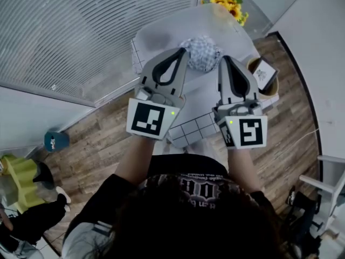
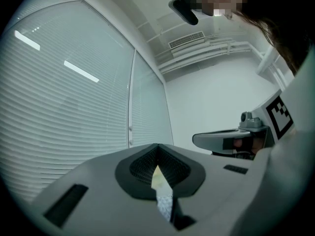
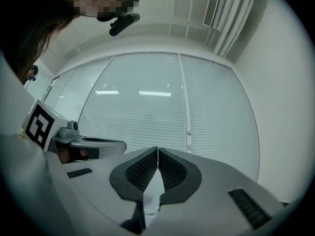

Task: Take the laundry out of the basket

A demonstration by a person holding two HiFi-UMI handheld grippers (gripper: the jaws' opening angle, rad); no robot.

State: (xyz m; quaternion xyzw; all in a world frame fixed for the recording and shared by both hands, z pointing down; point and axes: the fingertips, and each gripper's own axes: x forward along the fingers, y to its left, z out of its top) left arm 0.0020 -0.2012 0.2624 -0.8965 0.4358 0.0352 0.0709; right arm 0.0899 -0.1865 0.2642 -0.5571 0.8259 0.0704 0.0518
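Brown wood-plank floor (image 1: 102,144). White slatted window blinds (image 1: 81,31) along the left, bright strip-light reflections (image 3: 157,93) in them. White round-ended table (image 1: 178,26) ahead. Plain white wall (image 2: 221,97), slotted ceiling air vent (image 2: 187,40) overhead

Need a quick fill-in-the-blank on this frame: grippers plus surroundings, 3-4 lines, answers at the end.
1. The left gripper and the right gripper are both empty, with their jaws ____.
2. The flowers at the far end are ____ in colour.
3. In the head view, the checked cloth shows ____ the tips of the two grippers.
4. The floor is made of ____ planks.

Missing words: shut; yellow; between; wood
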